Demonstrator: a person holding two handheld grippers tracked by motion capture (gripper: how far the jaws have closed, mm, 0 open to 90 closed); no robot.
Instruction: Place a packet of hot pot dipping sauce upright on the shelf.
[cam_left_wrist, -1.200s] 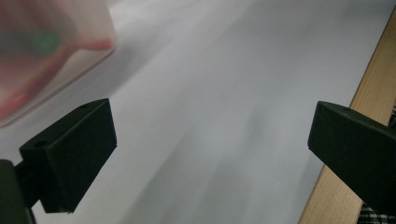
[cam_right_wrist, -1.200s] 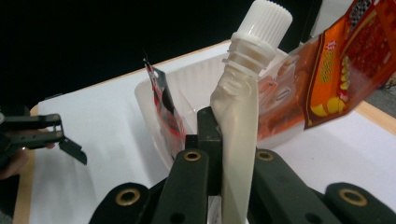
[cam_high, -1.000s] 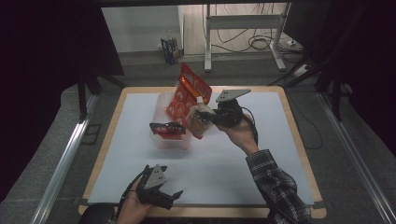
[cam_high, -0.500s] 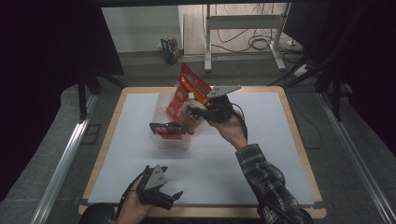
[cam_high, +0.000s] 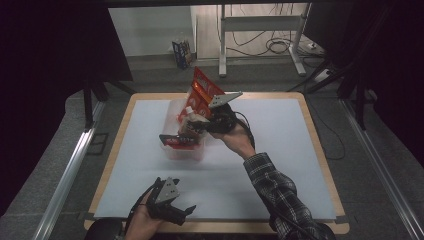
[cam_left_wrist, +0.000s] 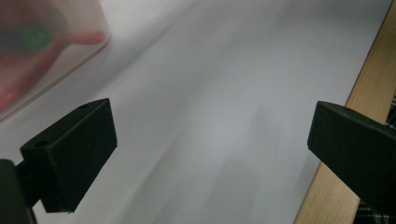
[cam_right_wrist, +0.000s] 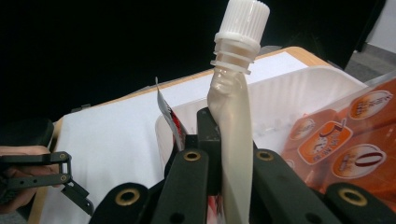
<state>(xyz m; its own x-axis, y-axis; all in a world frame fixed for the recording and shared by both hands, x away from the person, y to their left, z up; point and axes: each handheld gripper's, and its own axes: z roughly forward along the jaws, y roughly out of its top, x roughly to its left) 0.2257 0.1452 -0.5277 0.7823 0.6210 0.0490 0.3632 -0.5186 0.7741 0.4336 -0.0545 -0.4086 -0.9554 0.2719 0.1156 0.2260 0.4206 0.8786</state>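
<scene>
Pouch (cam_right_wrist: 233, 135), pale and soft with a white screw cap (cam_right_wrist: 243, 21), is clamped between the jaws of the right tongs (cam_high: 200, 125), held over a clear plastic tub (cam_high: 182, 150) in the middle of the white surface (cam_high: 280, 165). Red snack packets (cam_high: 200, 92) stand in the tub. The left tongs (cam_high: 175, 210) rest near the front edge, jaws wide apart, holding nothing.

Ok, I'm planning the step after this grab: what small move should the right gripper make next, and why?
Probably lower it a little further, then let go. The right gripper is shut on a white spouted pouch just above the clear plastic bin, which already holds an orange snack bag. The left gripper rests open near the table edge.
</scene>
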